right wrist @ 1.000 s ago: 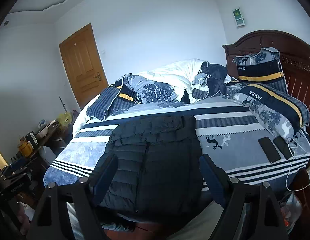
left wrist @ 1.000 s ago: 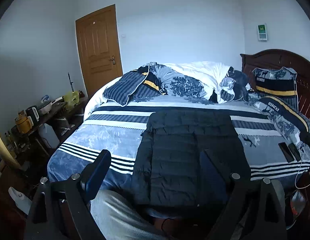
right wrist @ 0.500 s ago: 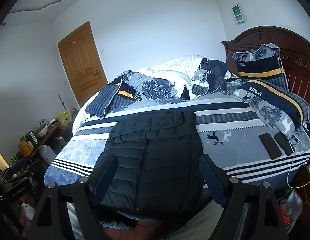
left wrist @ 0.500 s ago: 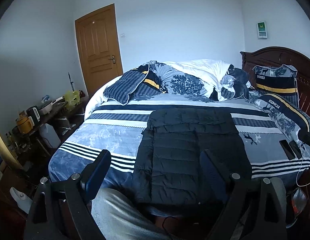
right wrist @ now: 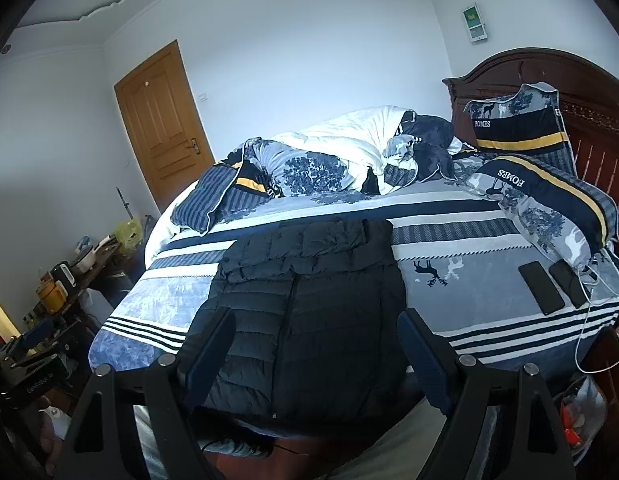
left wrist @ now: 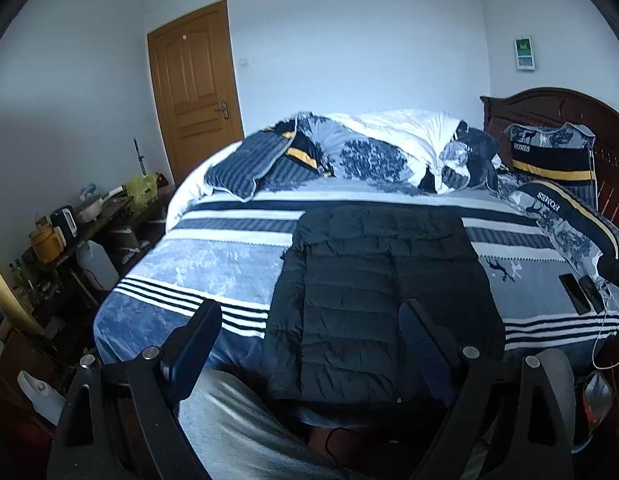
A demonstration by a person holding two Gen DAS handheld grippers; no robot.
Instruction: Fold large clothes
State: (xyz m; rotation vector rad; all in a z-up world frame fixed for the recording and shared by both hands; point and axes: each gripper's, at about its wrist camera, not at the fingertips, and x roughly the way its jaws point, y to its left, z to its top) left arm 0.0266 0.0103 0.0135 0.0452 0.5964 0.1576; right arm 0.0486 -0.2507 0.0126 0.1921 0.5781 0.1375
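Left tongs (left wrist: pixel 307 338) and right tongs (right wrist: pixel 315 342) — both spread wide, empty, level.

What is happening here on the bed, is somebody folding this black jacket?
A person holds one tool in each hand, standing at the edge of the bed. The black puffer jacket lies on the striped bedding, with its sleeves already folded in. The left tool and the right tool are both open and hold nothing; they hover near the jacket's near end. Two phones lie on the bed beside the pillows.
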